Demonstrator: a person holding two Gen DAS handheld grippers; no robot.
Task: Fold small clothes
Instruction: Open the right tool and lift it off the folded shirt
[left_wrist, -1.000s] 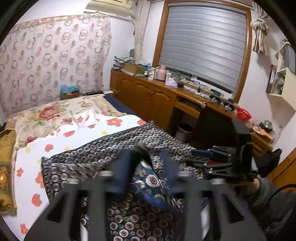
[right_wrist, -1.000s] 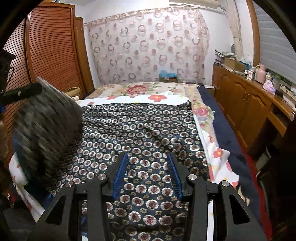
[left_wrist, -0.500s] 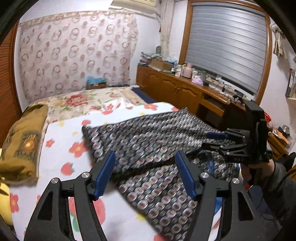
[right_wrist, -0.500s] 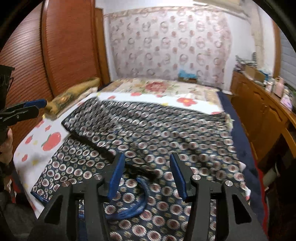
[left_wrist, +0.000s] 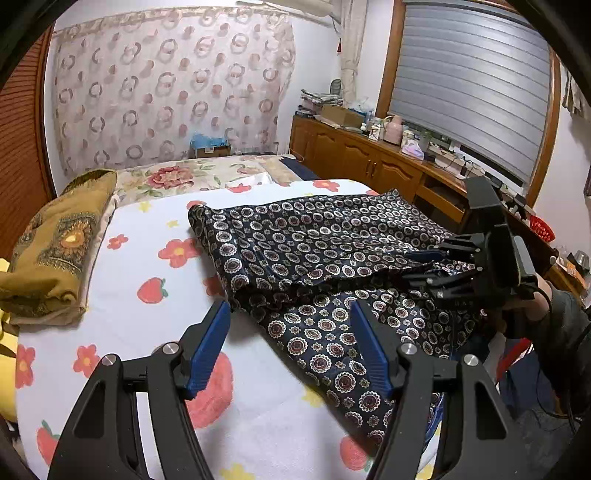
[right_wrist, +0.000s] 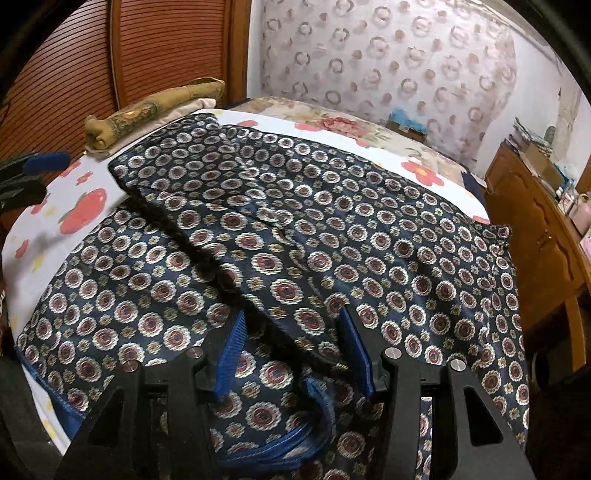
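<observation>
A dark navy garment (left_wrist: 317, 251) with a round medallion print lies on the bed, one part folded over onto itself; it fills the right wrist view (right_wrist: 332, 236). My left gripper (left_wrist: 290, 347) is open and empty, above the white sheet at the garment's near left edge. My right gripper (right_wrist: 295, 343) is open, low over the garment's near edge with cloth between its blue fingers but not clamped; it also shows at the right of the left wrist view (left_wrist: 428, 264).
The bed has a white sheet (left_wrist: 140, 321) with red fruit and flower prints. A folded mustard-brown cloth (left_wrist: 55, 243) lies at the left edge. A wooden cabinet run (left_wrist: 373, 162) with clutter stands along the right. A wooden wardrobe (right_wrist: 74, 77) stands on the left.
My left gripper carried a part of the garment over, let it go and opened. That part now lies folded on the rest. My right gripper has moved lower over the near edge.
</observation>
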